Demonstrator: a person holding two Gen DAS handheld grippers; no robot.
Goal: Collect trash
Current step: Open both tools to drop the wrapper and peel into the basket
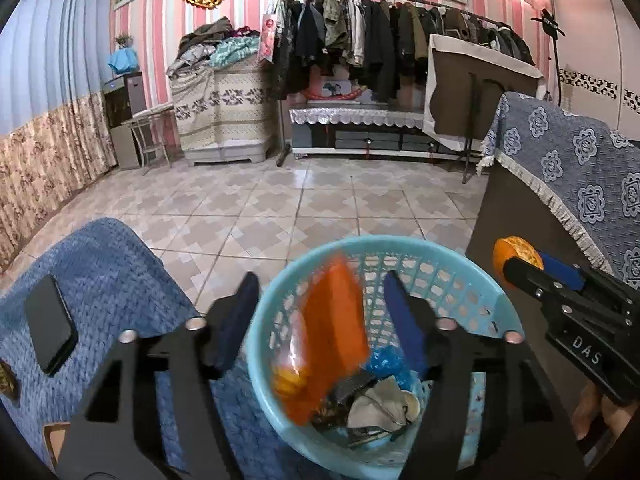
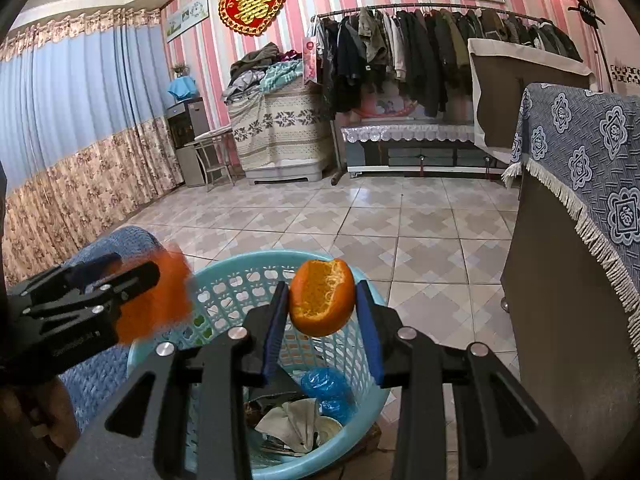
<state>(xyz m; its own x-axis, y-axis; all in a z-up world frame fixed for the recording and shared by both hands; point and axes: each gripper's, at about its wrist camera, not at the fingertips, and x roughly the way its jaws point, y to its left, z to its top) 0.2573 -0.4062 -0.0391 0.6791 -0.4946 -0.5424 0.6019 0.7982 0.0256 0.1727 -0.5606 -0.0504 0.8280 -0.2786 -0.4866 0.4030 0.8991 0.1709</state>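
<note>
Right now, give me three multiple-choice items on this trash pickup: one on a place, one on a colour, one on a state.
1. Where is the black phone?
A. in the basket
B. on the blue knitted cover
C. on the tiled floor

2. What colour is the laundry-style basket?
A. light blue
B. red
C. white

3. What is the right hand-held gripper doing?
A. standing open and empty
B. gripping an orange peel
C. gripping a blue bag

Answers: B, the phone lies on the cover left of the basket; A, its rim and lattice are light blue; B, both pads press the peel above the basket.
</note>
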